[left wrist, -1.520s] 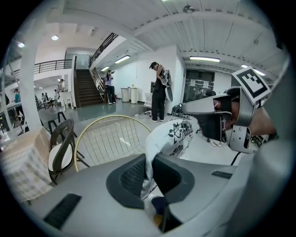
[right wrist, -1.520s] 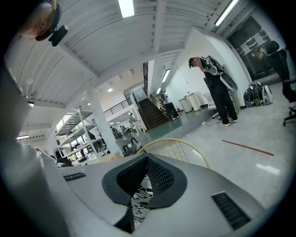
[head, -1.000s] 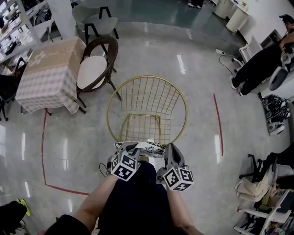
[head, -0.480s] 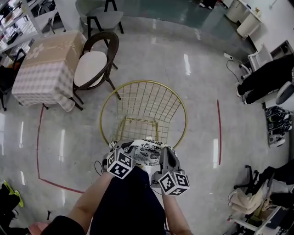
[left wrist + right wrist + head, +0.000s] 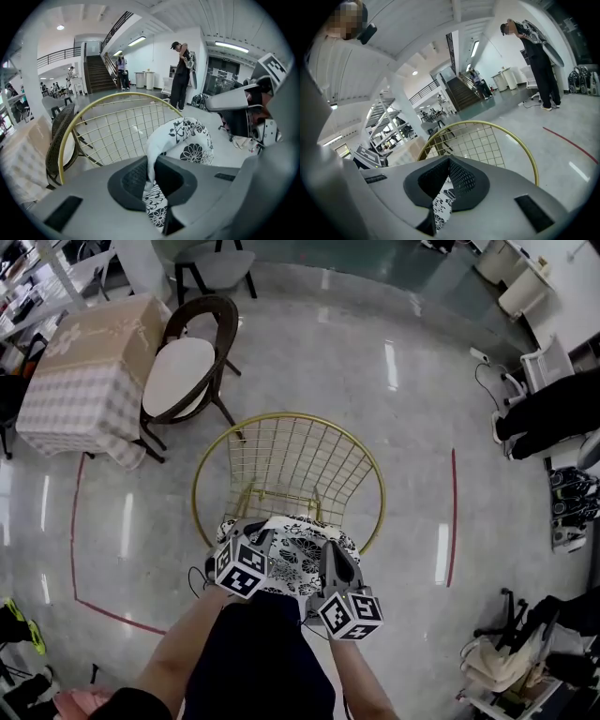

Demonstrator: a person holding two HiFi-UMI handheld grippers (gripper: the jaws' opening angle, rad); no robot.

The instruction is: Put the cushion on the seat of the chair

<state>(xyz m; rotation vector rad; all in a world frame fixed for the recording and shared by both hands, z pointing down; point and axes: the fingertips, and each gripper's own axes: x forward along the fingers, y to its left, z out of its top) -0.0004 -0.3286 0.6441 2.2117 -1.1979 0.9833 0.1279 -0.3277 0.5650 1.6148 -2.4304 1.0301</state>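
A person holds a floral cushion (image 5: 298, 554) over a gold wire chair (image 5: 289, 457). The left gripper (image 5: 255, 545) and right gripper (image 5: 330, 559) each clamp its fabric edge.

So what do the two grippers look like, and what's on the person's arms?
Both the left gripper and right gripper are grey plastic, each carrying a white cube with black square markers. Their fingers are lined with black mesh texture. The forearms are bare; a dark sleeve shows at the left upper arm.
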